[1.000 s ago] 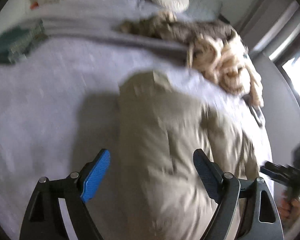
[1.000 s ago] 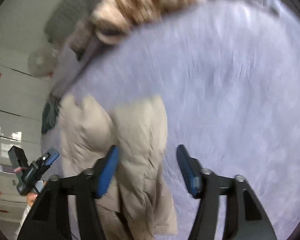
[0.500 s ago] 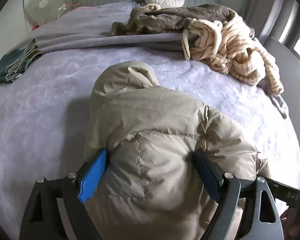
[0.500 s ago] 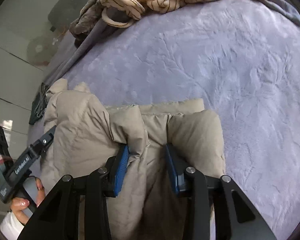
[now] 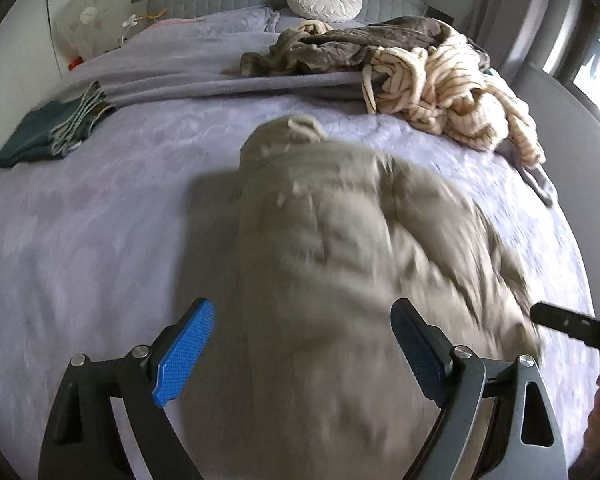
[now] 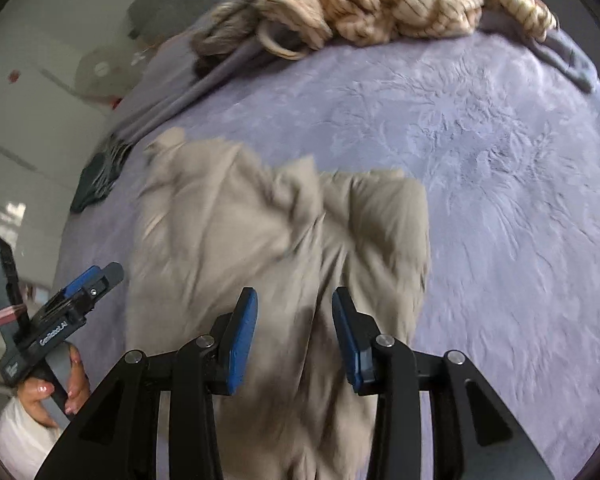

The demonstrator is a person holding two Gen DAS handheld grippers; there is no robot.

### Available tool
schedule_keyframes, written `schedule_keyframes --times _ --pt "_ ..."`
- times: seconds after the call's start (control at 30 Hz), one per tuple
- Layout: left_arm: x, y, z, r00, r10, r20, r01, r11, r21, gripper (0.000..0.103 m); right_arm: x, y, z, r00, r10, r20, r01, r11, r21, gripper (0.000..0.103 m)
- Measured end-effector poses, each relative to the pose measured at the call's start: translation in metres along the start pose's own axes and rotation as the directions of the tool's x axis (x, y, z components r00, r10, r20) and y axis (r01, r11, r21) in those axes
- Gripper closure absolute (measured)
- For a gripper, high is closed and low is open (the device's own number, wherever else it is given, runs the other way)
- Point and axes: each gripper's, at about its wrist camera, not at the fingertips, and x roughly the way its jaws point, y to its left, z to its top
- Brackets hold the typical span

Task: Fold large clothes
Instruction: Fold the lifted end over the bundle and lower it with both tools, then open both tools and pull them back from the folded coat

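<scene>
While the beige puffer jacket [image 5: 340, 264] lies blurred on the lilac bed [image 5: 80, 248], the left gripper [image 5: 300, 354] gapes wide over it, and the right gripper [image 6: 294, 338], fingers opening, straddles a fold without pinching it.

A beige puffer jacket [image 5: 340, 240] lies bunched on the lilac bed [image 5: 80, 240]. Its hood [image 5: 296, 132] points toward the headboard. The quilted fabric looks blurred.

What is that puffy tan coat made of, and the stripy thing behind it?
The tan coat looks like smooth, matte woven shell with padded filling: it bulges between stitched seams. The stripy thing looks like soft fleece or plush, judging by its fuzzy, thick folds. Blur hides finer detail.
</scene>
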Motion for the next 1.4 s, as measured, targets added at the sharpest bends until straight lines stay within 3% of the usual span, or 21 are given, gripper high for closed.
schedule_keyframes --times 0.1,0.17,0.27,0.5,0.6,0.8,1.23,1.27,1.3,1.4 --pt "-0.009 0.001 -0.031 0.999 -0.015 -0.03 0.014 1.0 -0.005 0.013 -0.014 0.01 -0.035 1.0 -0.011 -0.002 0.011 1.0 -0.028 0.061" --pt "0.002 -0.002 -0.053 0.996 0.017 -0.093 -0.016 1.0 0.006 0.013 -0.007 0.013 -0.052 0.999 -0.039 -0.036 0.038 0.999 -0.035 0.061" --pt "0.008 -0.004 -0.073 0.994 0.025 -0.109 -0.026 1.0 -0.009 0.011 0.014 0.007 -0.073 0.992 -0.082 -0.1 0.081 0.997 -0.012 0.061" --pt "0.0 -0.002 -0.078 0.986 0.026 -0.166 -0.033 0.999 -0.036 0.011 0.029 -0.002 -0.081 0.981 -0.115 -0.156 0.121 0.992 0.027 0.061" --pt "-0.01 -0.003 -0.079 0.983 0.043 -0.178 -0.048 0.999 -0.025 0.011 0.017 0.004 -0.079 0.976 -0.144 -0.16 0.151 0.988 0.031 0.06" --pt "-0.038 -0.005 -0.085 0.982 0.038 -0.187 -0.041 0.999 -0.014 0.011 -0.023 0.02 -0.092 0.976 -0.169 -0.138 0.178 0.982 0.062 0.045" --pt "-0.082 0.005 -0.096 0.979 0.055 -0.194 -0.05 0.998 0.029 0.011 -0.049 0.044 -0.135 0.968 -0.202 -0.15 0.223 0.965 0.14 0.044" --pt "-0.084 0.006 -0.096 0.98 0.054 -0.192 -0.048 0.998 0.033 0.01 -0.05 0.046 -0.137 0.968 -0.205 -0.148 0.226 0.964 0.142 0.044" --pt "-0.085 0.007 -0.097 0.98 0.054 -0.191 -0.047 0.998 0.039 0.0 -0.051 0.048 -0.139 0.967 -0.209 -0.147 0.23 0.963 0.143 0.044" --pt "-0.092 0.008 -0.1 0.981 0.077 -0.176 -0.066 0.996 0.063 0.0 -0.057 0.056 -0.144 0.965 -0.221 -0.142 0.241 0.96 0.145 0.043"
